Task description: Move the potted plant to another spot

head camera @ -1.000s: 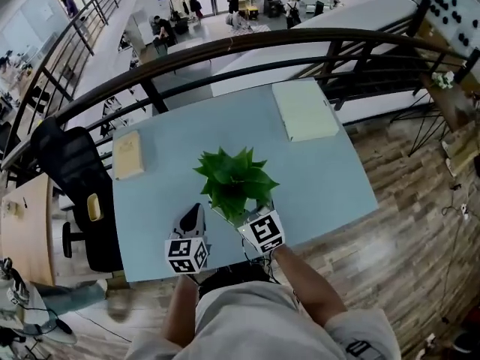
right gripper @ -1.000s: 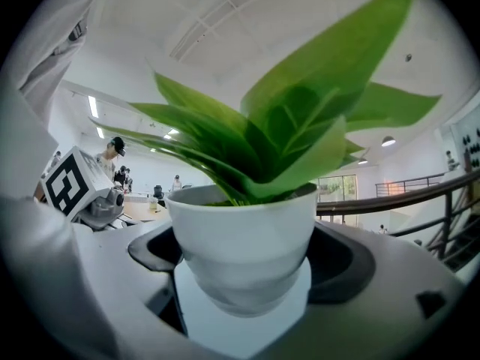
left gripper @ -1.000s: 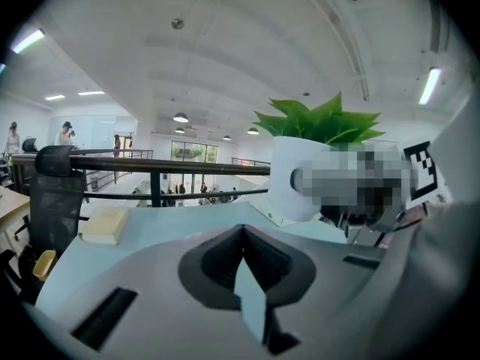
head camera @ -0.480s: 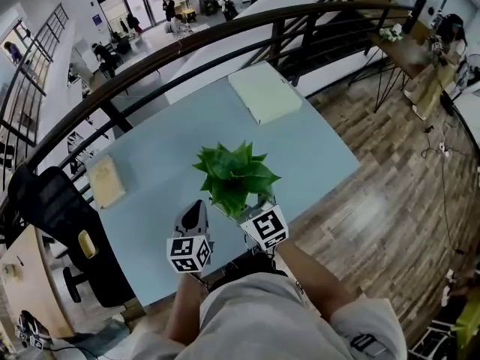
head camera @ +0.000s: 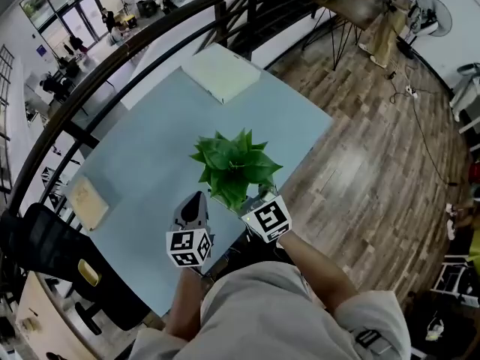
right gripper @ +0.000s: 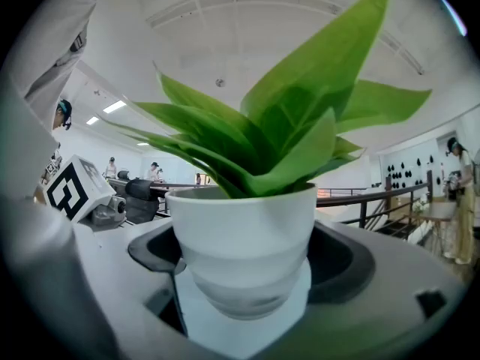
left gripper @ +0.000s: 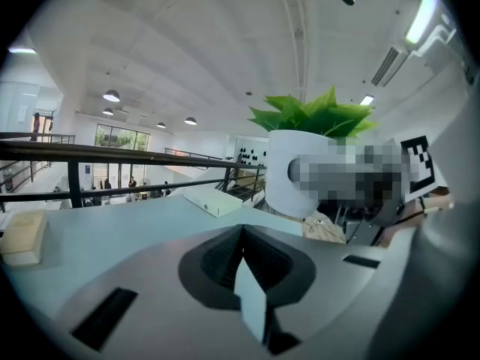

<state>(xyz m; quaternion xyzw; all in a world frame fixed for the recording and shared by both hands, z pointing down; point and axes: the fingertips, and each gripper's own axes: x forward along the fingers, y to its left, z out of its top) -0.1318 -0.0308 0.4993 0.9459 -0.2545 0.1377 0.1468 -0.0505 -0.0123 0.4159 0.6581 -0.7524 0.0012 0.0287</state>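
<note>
The potted plant, green leaves in a white pot, is over the pale blue table near its front edge. My right gripper is shut on the pot, with a jaw on each side of its lower wall. Whether the pot rests on the table I cannot tell. My left gripper hovers just left of the plant, shut with nothing in it. In the left gripper view the pot stands to the right.
A flat white box lies at the table's far corner and a tan block near its left edge. A dark railing runs behind the table. A black chair stands at the left. Wooden floor lies to the right.
The head view has swung, so the table now looks turned and more floor shows at the right. Both grippers and the plant keep their places near the table's front edge.
</note>
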